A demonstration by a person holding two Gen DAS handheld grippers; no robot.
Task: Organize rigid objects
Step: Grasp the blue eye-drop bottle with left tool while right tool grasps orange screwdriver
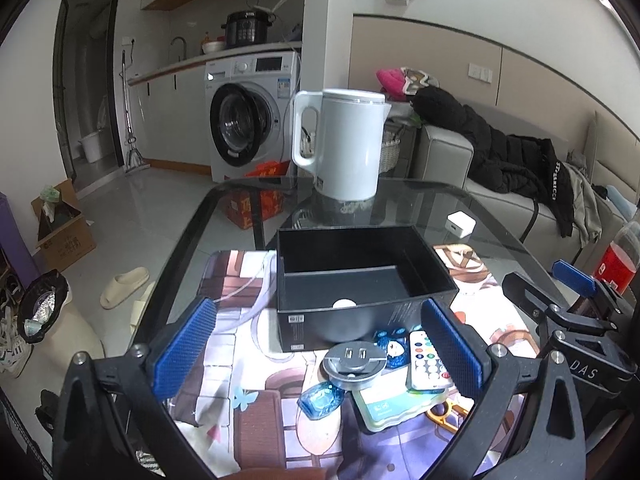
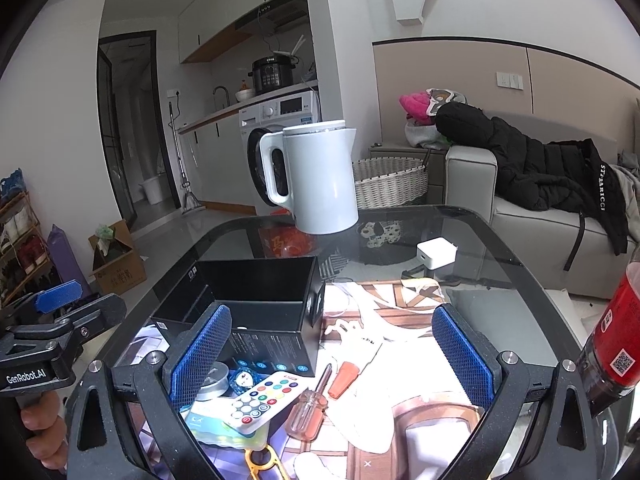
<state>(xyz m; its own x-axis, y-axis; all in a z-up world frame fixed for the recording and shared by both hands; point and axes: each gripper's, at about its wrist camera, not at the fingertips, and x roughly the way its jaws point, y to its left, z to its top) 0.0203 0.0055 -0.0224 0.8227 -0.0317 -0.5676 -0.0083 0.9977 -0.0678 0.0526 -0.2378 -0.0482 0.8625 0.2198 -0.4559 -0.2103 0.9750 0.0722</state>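
Note:
An open black box (image 1: 360, 276) (image 2: 256, 308) stands on the glass table, with a white disc on its floor. In front of it lie a round metal disc (image 1: 354, 362) (image 2: 212, 384), a white remote (image 1: 428, 360) (image 2: 266, 398), a blue glass piece (image 1: 320, 398) and a pale green card (image 1: 394, 404). A clear-handled screwdriver (image 2: 310, 408) and an orange cap (image 2: 344, 380) lie to the right. My left gripper (image 1: 320, 356) hovers open above the disc and remote. My right gripper (image 2: 332, 356) is open over the screwdriver. Both hold nothing.
A white kettle (image 1: 344, 144) (image 2: 314, 178) stands at the table's far edge. A white charger (image 1: 461, 224) (image 2: 436, 253) lies to the right, and a red drink bottle (image 2: 612, 344) stands at the right edge. A patterned cloth (image 2: 400, 360) covers the near table. A sofa lies beyond.

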